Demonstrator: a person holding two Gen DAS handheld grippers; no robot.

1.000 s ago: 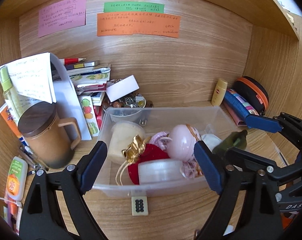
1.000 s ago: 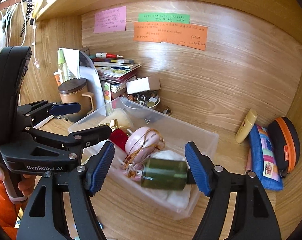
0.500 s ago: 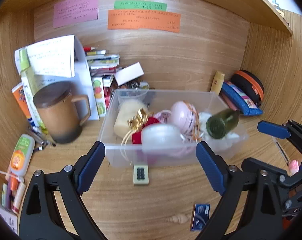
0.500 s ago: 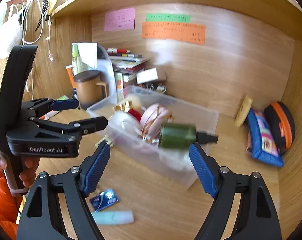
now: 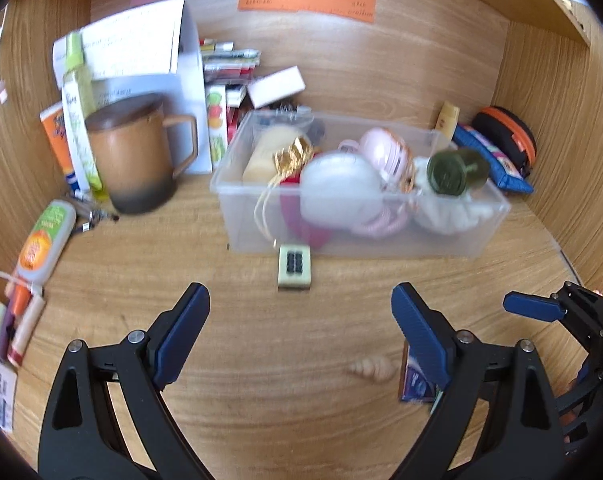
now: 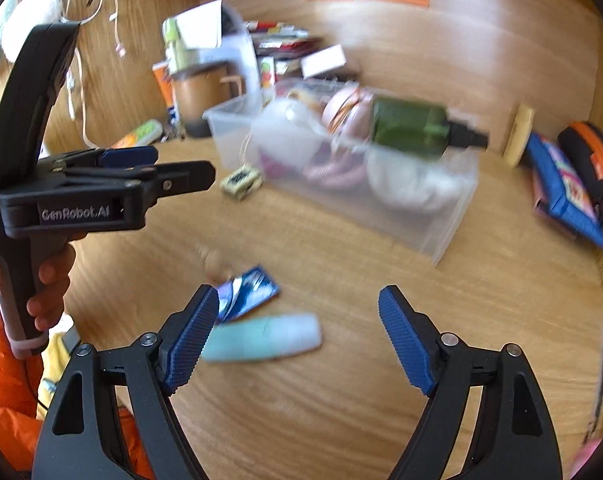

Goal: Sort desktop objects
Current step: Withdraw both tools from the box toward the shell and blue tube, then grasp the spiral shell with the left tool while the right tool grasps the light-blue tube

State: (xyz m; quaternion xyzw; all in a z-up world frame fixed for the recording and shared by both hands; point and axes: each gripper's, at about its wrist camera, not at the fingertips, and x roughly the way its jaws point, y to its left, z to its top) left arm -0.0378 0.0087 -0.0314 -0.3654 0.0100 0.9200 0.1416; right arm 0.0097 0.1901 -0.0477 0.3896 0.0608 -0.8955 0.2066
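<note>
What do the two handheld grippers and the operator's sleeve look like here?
Both the left gripper and right gripper have black plastic frames with triangular cutouts, silver pivot bolts and ribbed blue pads. The left one's body reads "GenRobot.AI" in white, above a black pistol-style handle. The hand holding it wears an orange quilted sleeve.

Left hand-held gripper (image 5: 300, 312): jaws wide apart, nothing between the pads, tilted down. Right hand-held gripper (image 6: 297, 312): jaws spread wide, nothing clamped, also angled down. In the right wrist view the left unit sits at far left, side-on, with a person's hand (image 6: 45, 284) wrapped around its handle and an orange sleeve (image 6: 1, 380) below it.
</note>
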